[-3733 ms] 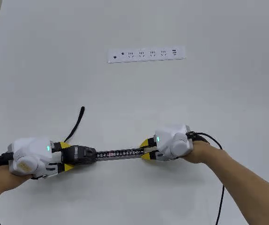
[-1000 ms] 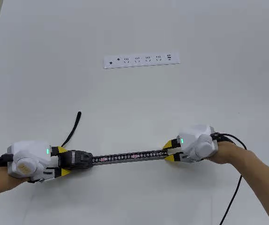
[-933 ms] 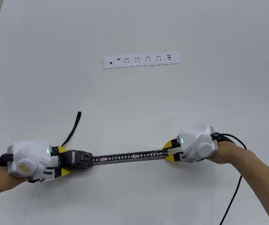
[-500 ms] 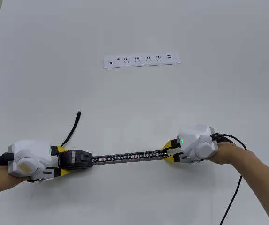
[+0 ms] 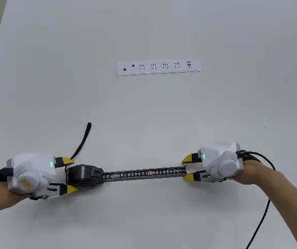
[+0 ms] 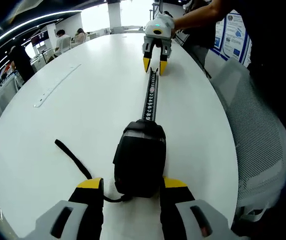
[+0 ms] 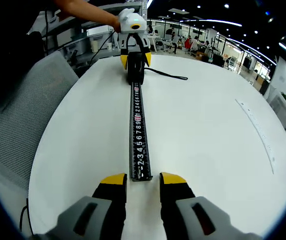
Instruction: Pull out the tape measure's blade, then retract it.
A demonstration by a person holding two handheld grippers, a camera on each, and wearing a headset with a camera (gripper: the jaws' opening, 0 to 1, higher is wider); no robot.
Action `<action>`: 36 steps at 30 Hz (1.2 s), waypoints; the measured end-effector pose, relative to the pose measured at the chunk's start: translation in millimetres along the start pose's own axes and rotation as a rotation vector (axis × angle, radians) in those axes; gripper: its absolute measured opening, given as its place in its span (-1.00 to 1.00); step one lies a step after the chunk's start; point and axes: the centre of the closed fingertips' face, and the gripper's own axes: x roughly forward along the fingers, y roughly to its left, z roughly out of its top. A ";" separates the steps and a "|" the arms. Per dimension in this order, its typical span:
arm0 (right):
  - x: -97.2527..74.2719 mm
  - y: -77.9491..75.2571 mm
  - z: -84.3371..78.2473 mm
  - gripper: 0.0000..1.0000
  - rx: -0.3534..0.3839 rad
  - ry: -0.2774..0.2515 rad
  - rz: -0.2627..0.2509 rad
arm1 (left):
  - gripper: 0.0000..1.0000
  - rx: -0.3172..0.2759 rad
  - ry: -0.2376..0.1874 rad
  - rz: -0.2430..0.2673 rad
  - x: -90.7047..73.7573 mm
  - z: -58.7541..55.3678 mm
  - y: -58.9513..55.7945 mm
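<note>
1. Both claws are spread: the left claw point(image 5: 68, 175) flanks the tape measure point(image 6: 140, 157), and the right claw point(image 7: 143, 178) sits at the end of the blade point(image 7: 138, 125), gripping nothing.
2. Blade lies stretched flat on the worktop point(image 5: 148, 119).
3. I'd pinch the tape measure firmly, then let the blade in slowly, no whipping.

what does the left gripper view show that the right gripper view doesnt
Left gripper view: the back of the black tape case close up, sitting between the open jaws of the left hand-held gripper.

Right gripper view: the blade's end hook and its low numbers, readable, just ahead of the open jaws of the right hand-held gripper, not clamped.

Both: the blade stretched flat along the white table, the other hand-held gripper at its far end, the strap and the power strip.
</note>
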 end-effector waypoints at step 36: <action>-34.2 40.6 17.9 0.54 0.317 -0.170 -0.286 | 0.87 -0.431 -0.324 0.306 -31.4 14.6 -40.6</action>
